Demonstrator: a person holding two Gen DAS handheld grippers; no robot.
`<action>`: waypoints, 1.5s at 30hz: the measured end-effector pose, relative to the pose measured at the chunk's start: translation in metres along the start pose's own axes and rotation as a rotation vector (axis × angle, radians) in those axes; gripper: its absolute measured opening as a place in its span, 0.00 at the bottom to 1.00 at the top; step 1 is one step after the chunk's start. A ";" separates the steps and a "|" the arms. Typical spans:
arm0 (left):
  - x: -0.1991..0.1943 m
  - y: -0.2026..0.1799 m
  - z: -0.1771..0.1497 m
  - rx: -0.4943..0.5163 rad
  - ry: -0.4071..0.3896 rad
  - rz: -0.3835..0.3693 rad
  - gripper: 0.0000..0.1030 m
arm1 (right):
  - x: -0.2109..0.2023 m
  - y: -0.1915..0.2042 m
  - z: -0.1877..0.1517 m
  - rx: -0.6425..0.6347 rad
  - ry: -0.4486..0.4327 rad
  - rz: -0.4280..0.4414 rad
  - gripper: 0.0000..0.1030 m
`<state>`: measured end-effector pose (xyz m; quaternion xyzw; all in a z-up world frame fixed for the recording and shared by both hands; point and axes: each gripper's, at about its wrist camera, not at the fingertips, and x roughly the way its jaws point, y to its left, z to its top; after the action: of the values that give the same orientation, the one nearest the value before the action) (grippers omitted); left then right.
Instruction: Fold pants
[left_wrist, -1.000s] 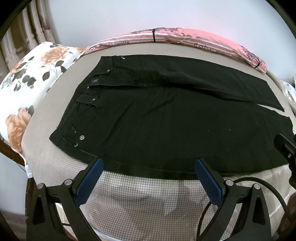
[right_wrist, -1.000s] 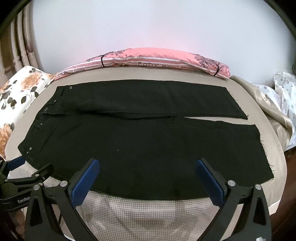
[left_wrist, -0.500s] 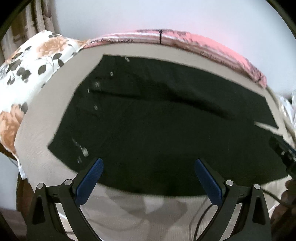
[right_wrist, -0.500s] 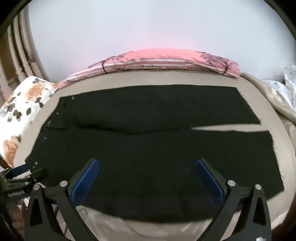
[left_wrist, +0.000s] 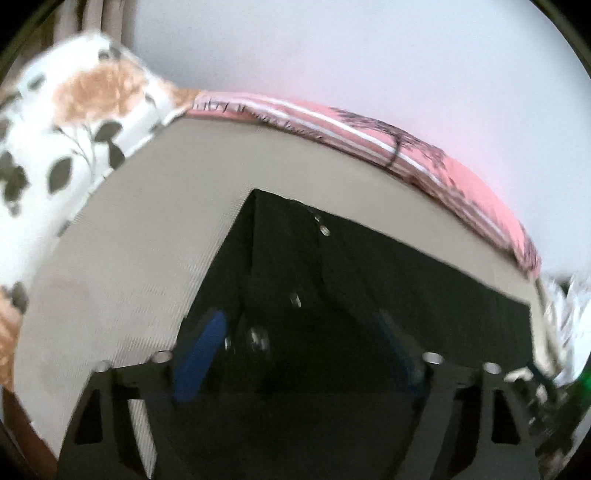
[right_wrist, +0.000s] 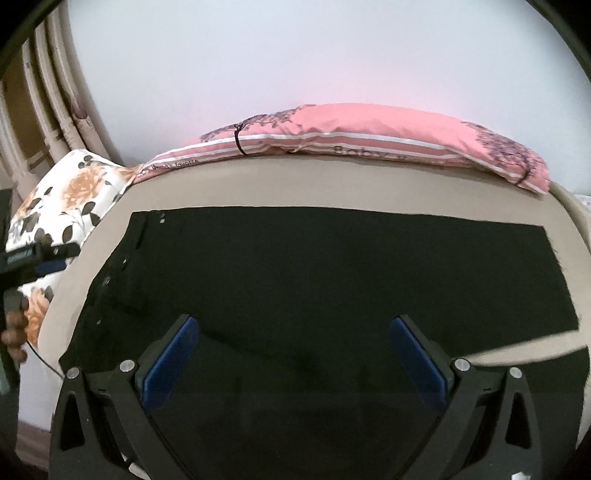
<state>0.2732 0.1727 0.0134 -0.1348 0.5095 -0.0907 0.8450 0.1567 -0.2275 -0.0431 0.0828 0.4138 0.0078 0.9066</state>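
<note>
Black pants (right_wrist: 332, 273) lie flat across the beige bed, waistband with metal buttons at the left, leg ends at the right. My right gripper (right_wrist: 295, 354) is open, its blue pads over the middle of the near leg. My left gripper (left_wrist: 299, 347) is open over the waistband end of the pants (left_wrist: 369, 295); this view is blurred. The left gripper also shows at the left edge of the right wrist view (right_wrist: 40, 258), beside the waistband. Neither gripper holds cloth.
A pink striped pillow (right_wrist: 369, 136) lies along the bed's far edge against the white wall. A floral pillow (right_wrist: 66, 192) sits at the left end. The beige bed cover (left_wrist: 129, 258) surrounds the pants. White spotted cloth (left_wrist: 569, 314) lies at the right.
Both grippers have moved forward and lower over the pants. The left one swung toward the waistband end; the right one is now above the near leg. Both stay open.
</note>
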 end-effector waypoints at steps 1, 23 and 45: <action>0.007 0.006 0.007 -0.025 0.016 -0.021 0.63 | 0.007 0.002 0.002 -0.002 0.011 0.002 1.00; 0.115 0.057 0.073 -0.157 0.217 -0.314 0.28 | 0.121 0.031 0.042 -0.038 0.130 0.028 1.00; 0.160 0.040 0.100 -0.087 0.206 -0.355 0.19 | 0.152 0.022 0.070 -0.101 0.136 0.151 1.00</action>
<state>0.4368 0.1774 -0.0886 -0.2489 0.5647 -0.2296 0.7526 0.3105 -0.2036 -0.1080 0.0673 0.4659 0.1024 0.8763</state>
